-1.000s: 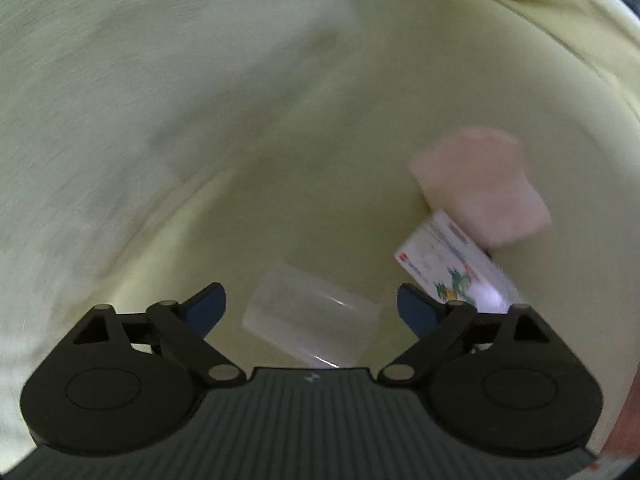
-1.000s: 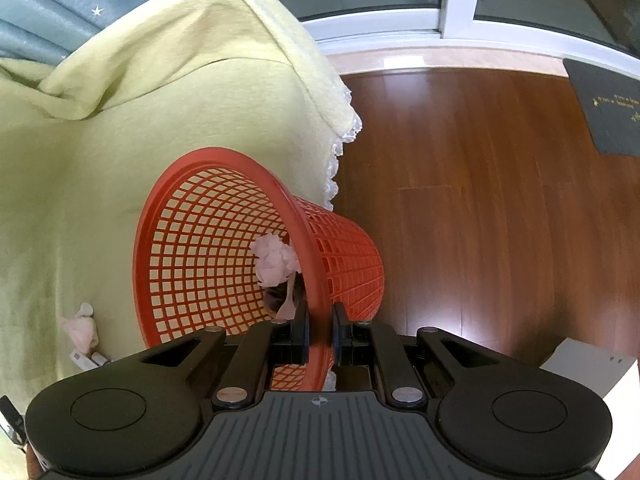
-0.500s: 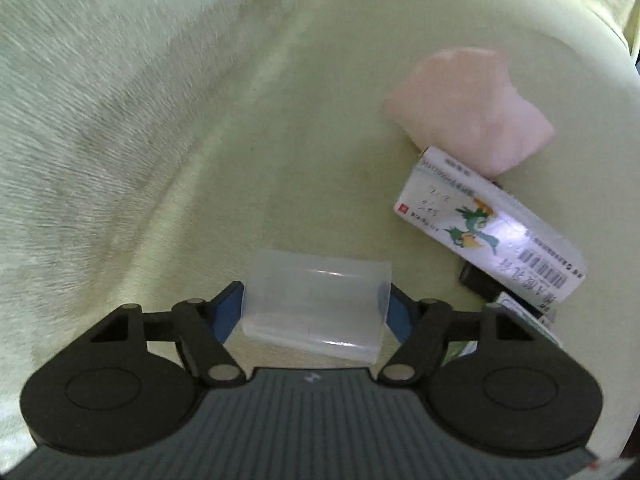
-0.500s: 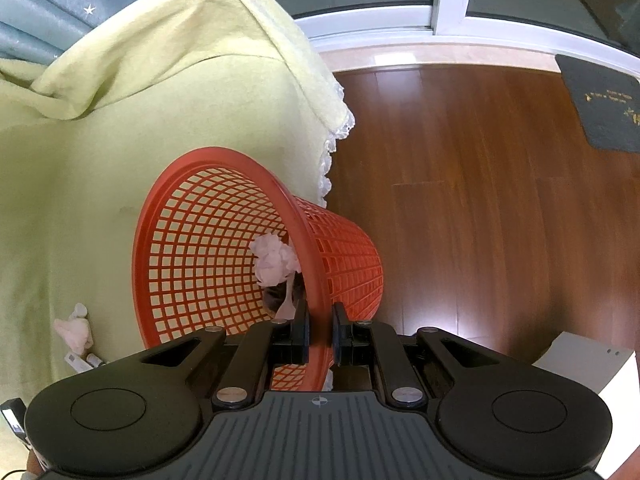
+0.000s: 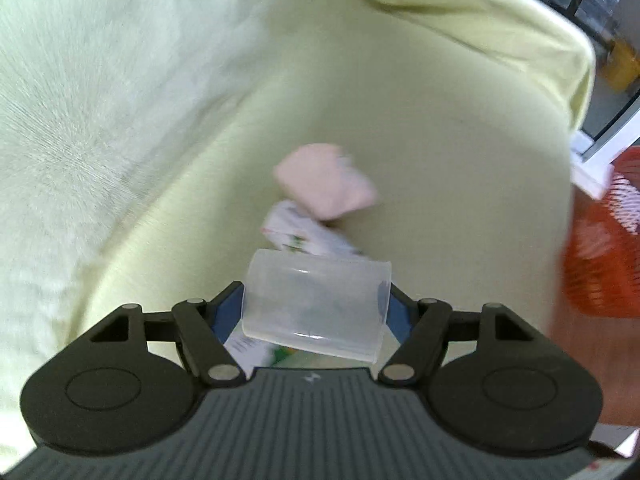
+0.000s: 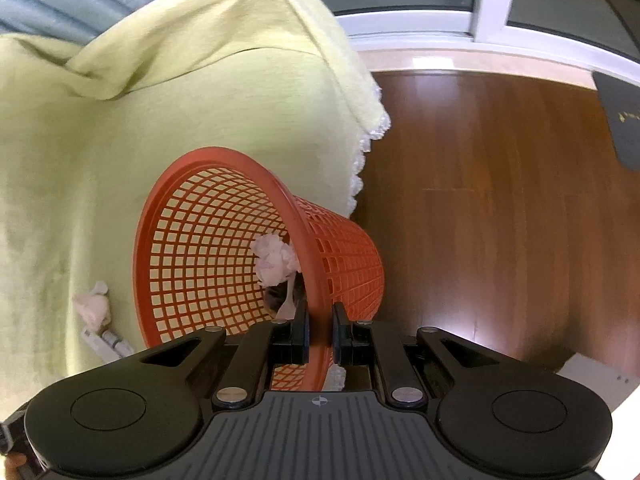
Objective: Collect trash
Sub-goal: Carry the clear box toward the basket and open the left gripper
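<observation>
My left gripper (image 5: 316,312) is shut on a clear plastic cup (image 5: 316,304), held on its side above the yellow-green cover (image 5: 400,100). Beyond the cup lie a crumpled pink tissue (image 5: 324,184) and a printed white carton (image 5: 304,236). My right gripper (image 6: 320,330) is shut on the rim of a red mesh basket (image 6: 208,240), which is tilted with its mouth toward the cover. Inside the basket sit a pink tissue wad (image 6: 274,258) and something dark below it. The red basket (image 5: 600,256) also shows at the right edge of the left wrist view.
A pink tissue (image 6: 94,306) and a white carton (image 6: 106,344) lie on the cover left of the basket. Brown wood floor (image 6: 500,208) spreads to the right, with a dark mat (image 6: 624,120) and a white box (image 6: 596,376). A window frame (image 6: 440,48) runs along the back.
The left gripper closed on the clear cup and lifted it off the cover, swinging right so the basket came into view. The right gripper keeps holding the basket rim.
</observation>
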